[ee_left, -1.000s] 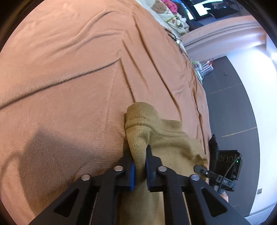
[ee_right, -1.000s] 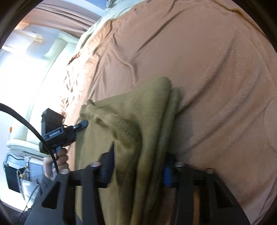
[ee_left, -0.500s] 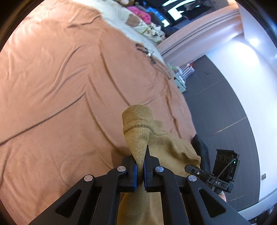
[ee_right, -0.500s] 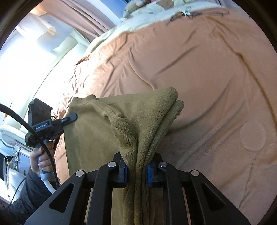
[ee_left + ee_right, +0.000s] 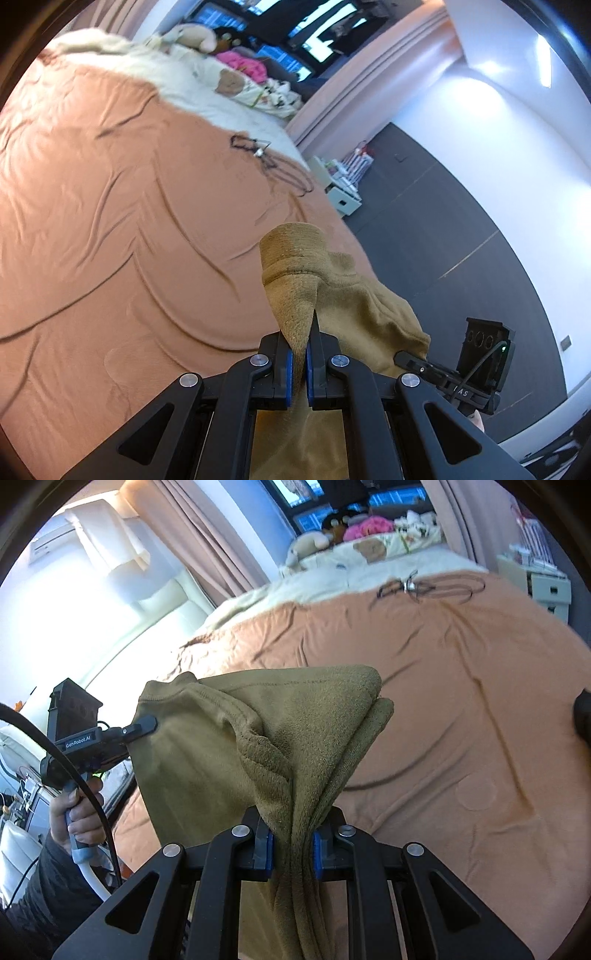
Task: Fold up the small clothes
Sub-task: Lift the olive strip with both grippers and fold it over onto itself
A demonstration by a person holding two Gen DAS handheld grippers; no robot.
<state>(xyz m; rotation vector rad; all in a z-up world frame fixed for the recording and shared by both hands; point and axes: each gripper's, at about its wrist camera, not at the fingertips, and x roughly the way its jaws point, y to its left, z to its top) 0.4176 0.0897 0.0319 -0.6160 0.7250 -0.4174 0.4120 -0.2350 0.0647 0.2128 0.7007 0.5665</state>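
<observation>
Above the orange bedspread point(image 5: 461, 701) hangs the olive garment point(image 5: 295, 716), clear of the bed, both grippers clamped on it: the left gripper point(image 5: 299, 363) pinches a thin cuff, the right gripper point(image 5: 291, 843) squeezes a thick bunch. It looks soft, light and limp, sagging between them, so hold near corners and seams, not loose middle cloth.

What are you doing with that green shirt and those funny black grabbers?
A person is folding a small olive-green shirt over a bed with an orange blanket. Each hand holds a gripper, and both are clamped on the shirt: the left gripper pinches one thin corner, while the right gripper squeezes a thicker bunch of layers. The shirt hangs stretched between them, lifted off the blanket, so the fold is not laid down yet.
</observation>
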